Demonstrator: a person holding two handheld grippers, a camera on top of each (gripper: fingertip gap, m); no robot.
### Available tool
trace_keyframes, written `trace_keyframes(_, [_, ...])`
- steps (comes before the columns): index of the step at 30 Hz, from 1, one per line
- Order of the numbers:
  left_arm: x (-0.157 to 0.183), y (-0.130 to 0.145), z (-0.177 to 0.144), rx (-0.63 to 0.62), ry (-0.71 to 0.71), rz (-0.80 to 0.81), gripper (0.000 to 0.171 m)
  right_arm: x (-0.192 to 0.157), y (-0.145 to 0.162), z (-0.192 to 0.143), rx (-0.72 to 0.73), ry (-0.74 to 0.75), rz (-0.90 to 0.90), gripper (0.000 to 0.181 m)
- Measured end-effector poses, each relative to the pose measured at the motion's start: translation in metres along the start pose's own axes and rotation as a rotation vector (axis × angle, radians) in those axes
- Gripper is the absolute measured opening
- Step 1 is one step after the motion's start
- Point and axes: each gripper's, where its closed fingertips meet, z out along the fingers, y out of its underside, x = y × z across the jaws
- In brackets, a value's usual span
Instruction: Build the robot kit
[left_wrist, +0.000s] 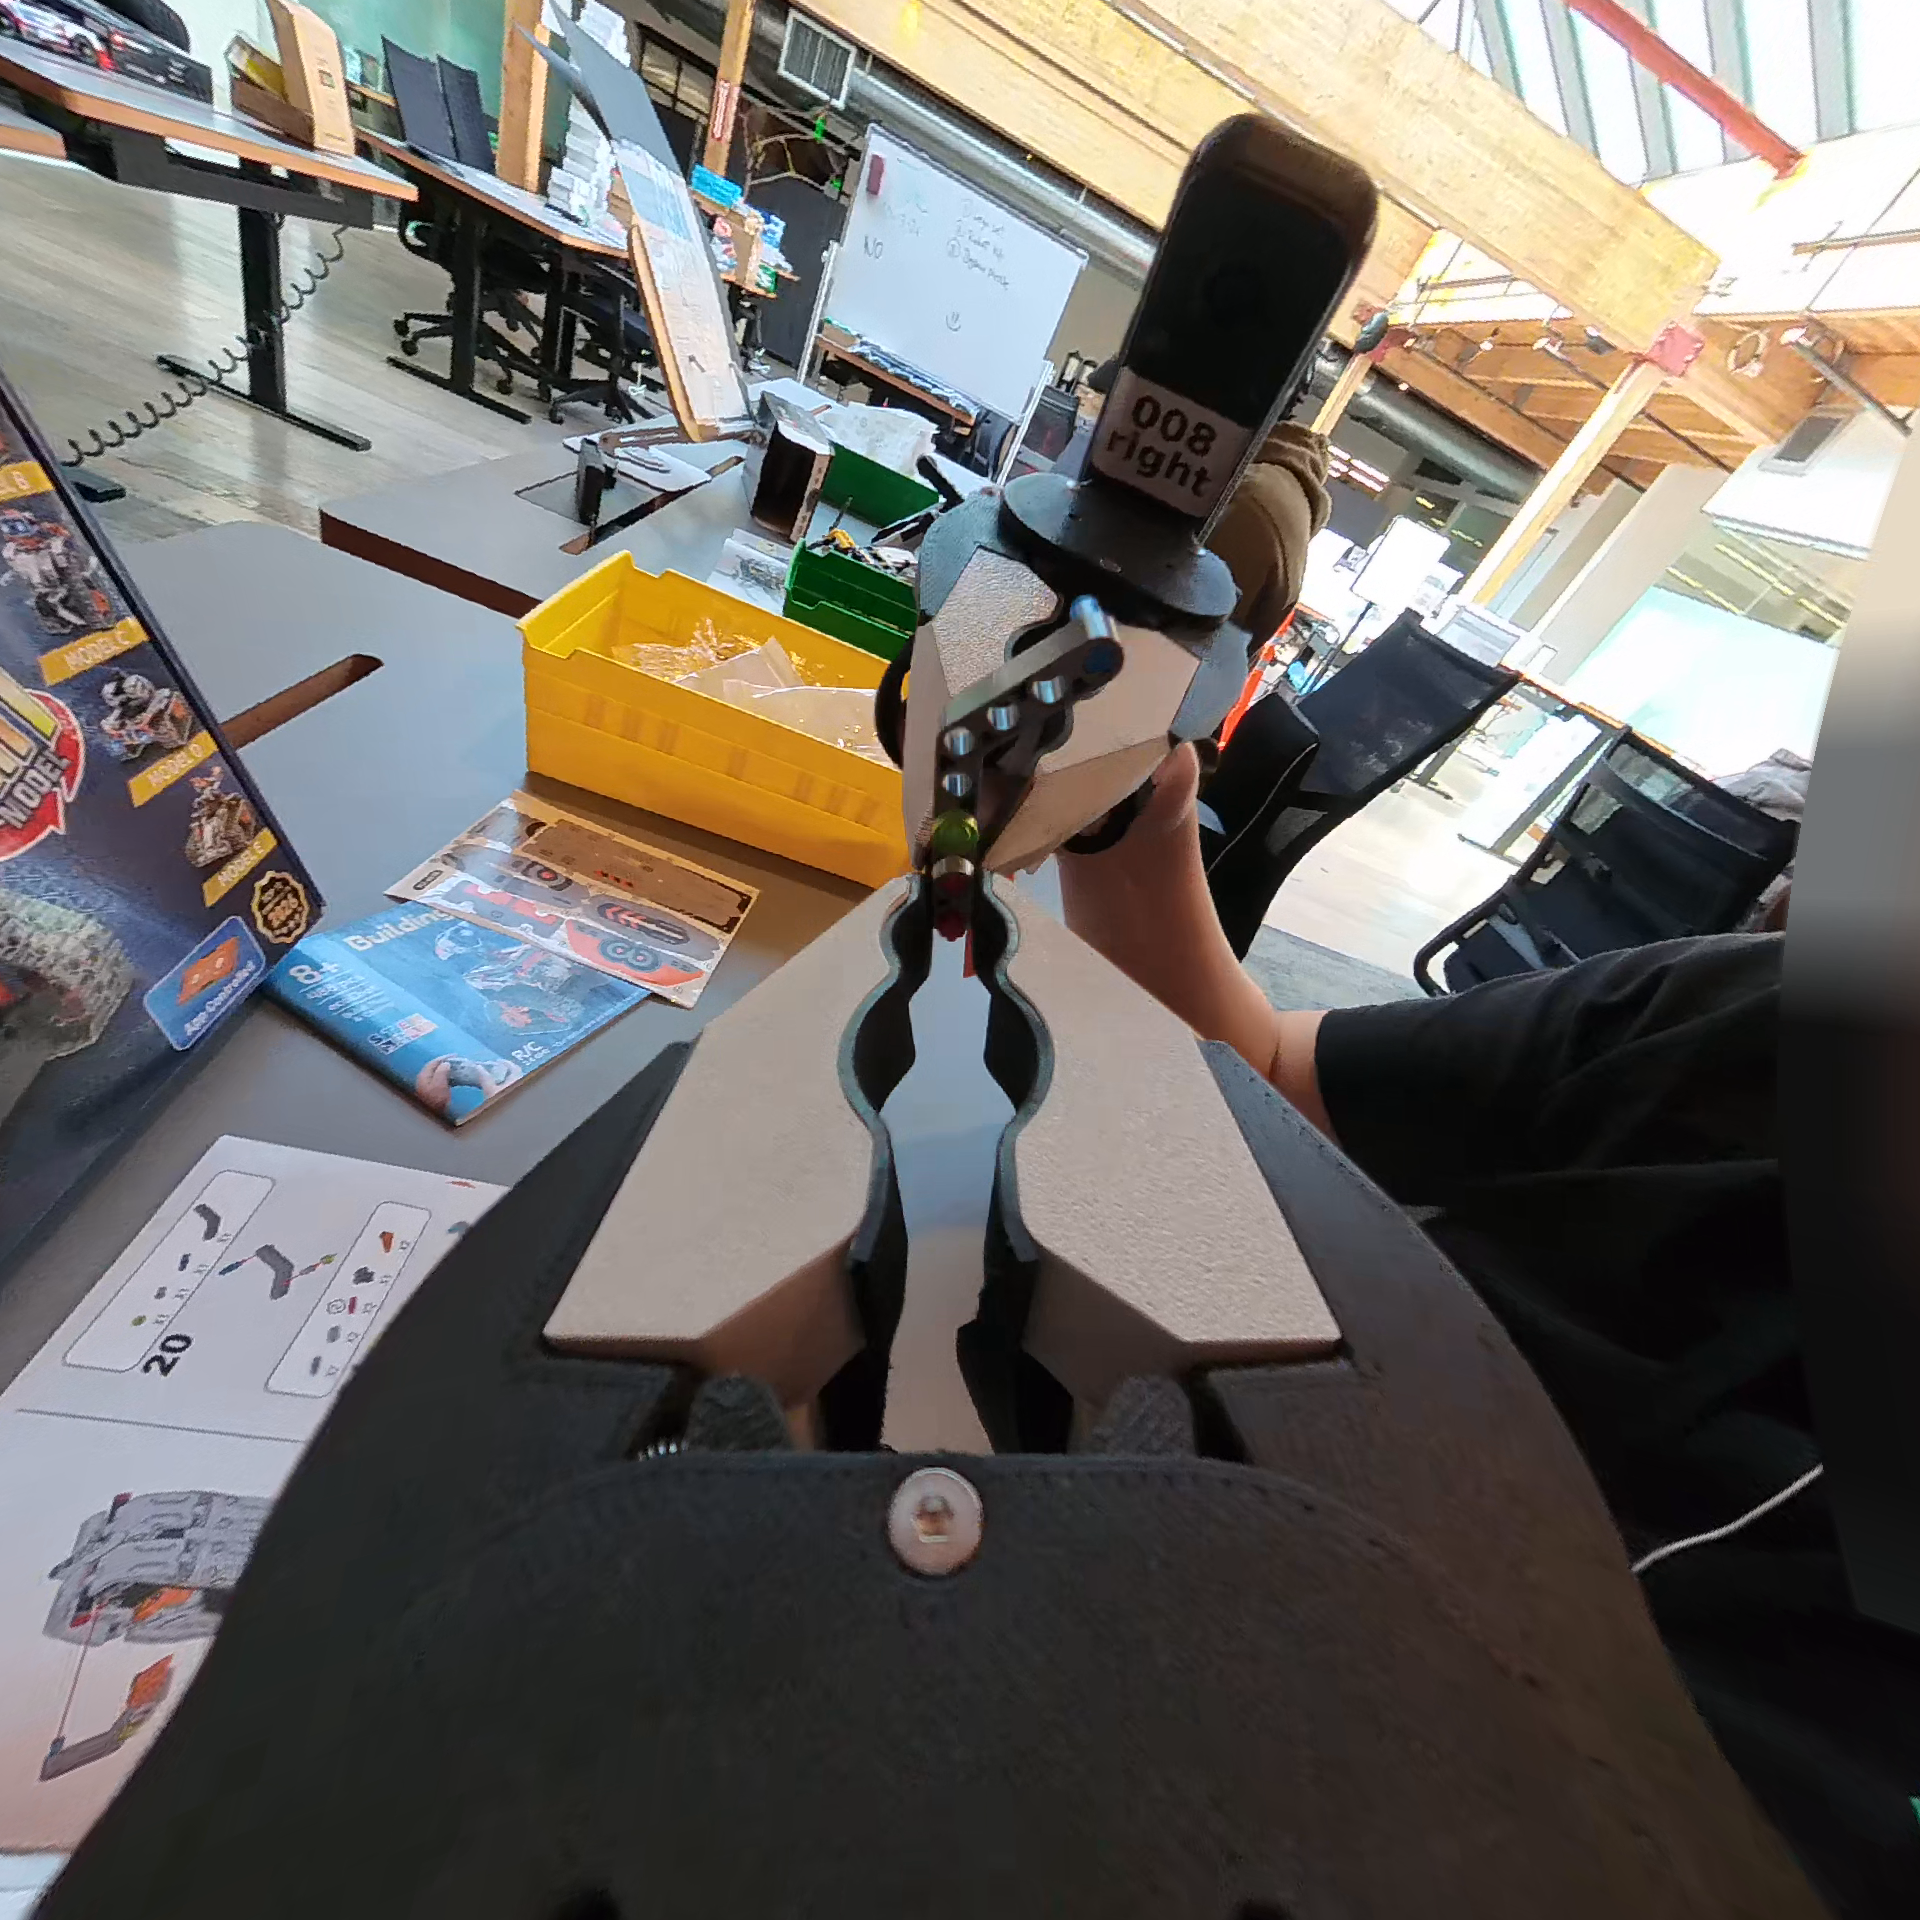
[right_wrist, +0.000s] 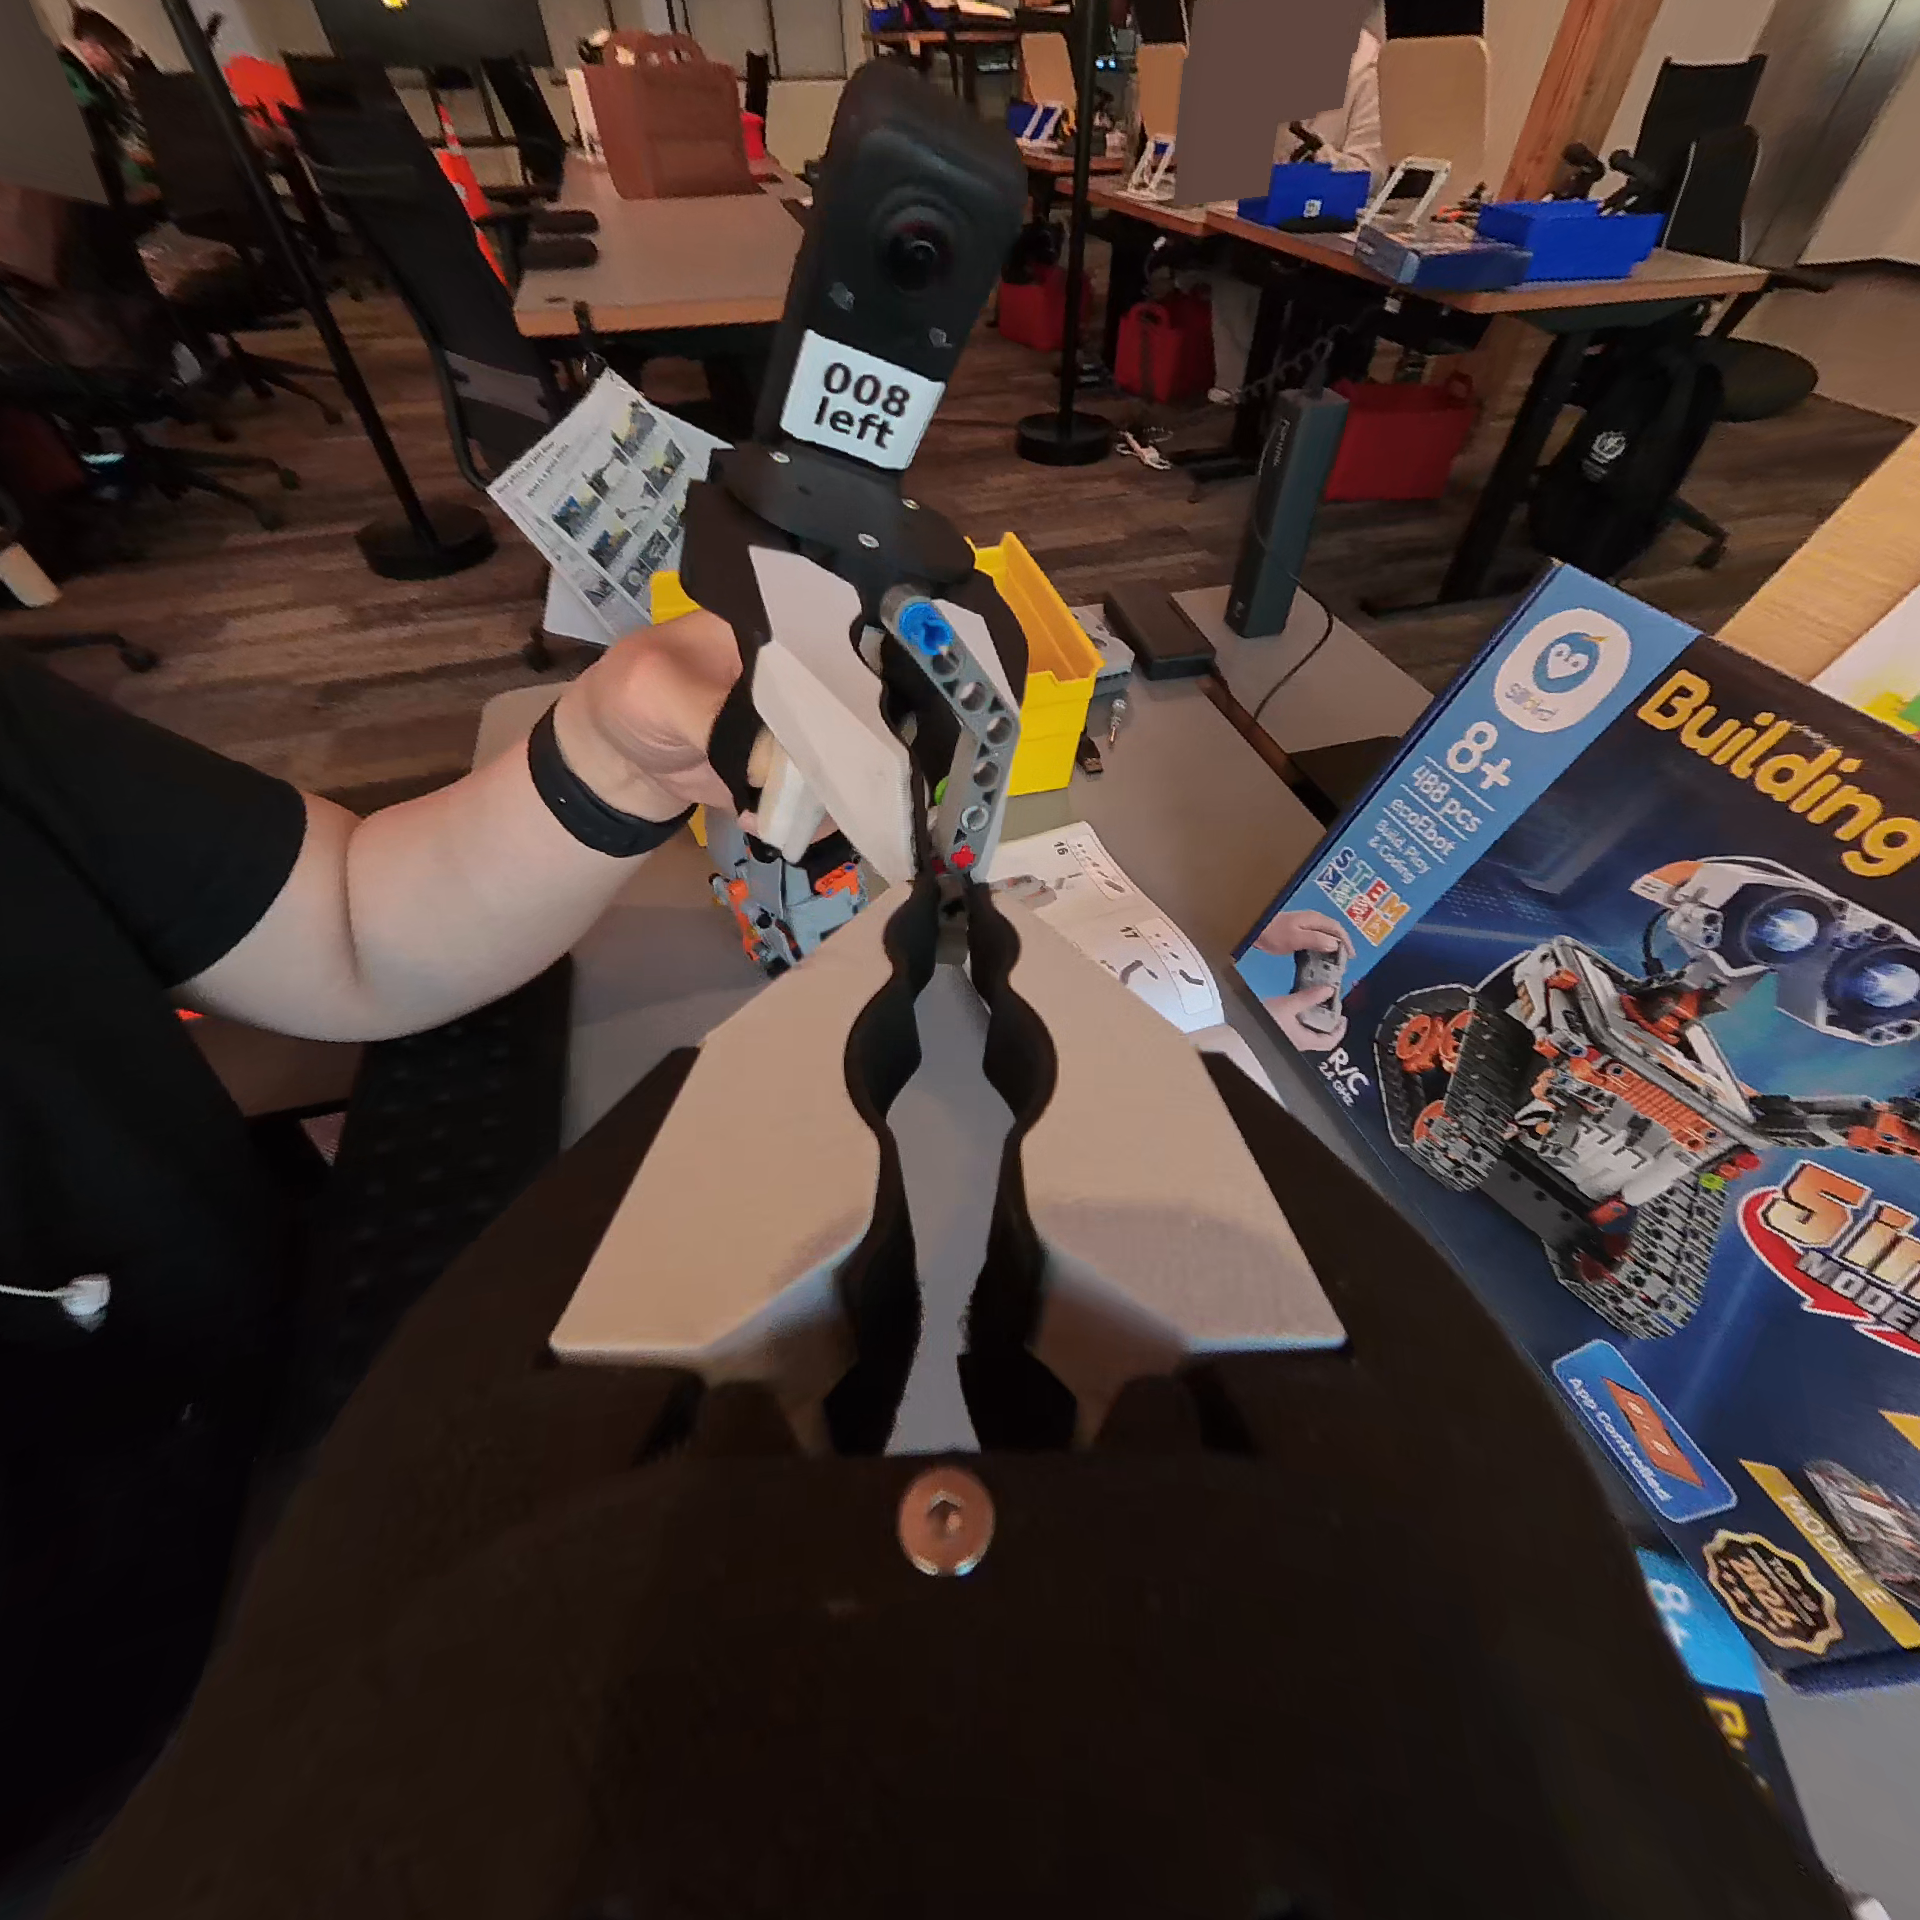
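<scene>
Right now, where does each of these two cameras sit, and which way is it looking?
Left wrist view: rides on the left gripper, looking along its fingers at the bent grey beam, the right gripper beyond, a yellow bin; a hand and dark sleeve show.
Right wrist view: rides on the right gripper, facing the left gripper, a forearm with a black wristband, a toy box.
Shared: the two face each other; both see the beam, the bin, the box, the instruction sheets.

Both grippers are raised tip to tip: left gripper (left_wrist: 948, 902) and right gripper (right_wrist: 943, 891), jaws nearly closed.
</scene>
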Motion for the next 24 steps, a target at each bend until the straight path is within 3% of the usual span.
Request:
trace_keyframes(6, [-0.003,0.001,0.003,-0.006,-0.009,0.016,0.006,0.002,0.003,-0.001,0.027,-0.075,0.043,0.006])
trace_keyframes(18, [0.011,-0.010,-0.001,0.077,0.174,-0.158,0.005,0.000,0.004,0.000,0.074,-0.191,0.148,0.007])
trace_keyframes(24, [0.000,-0.013,-0.003,0.110,0.157,-0.221,0.005,0.002,-0.001,-0.001,0.116,-0.221,0.206,0.007])
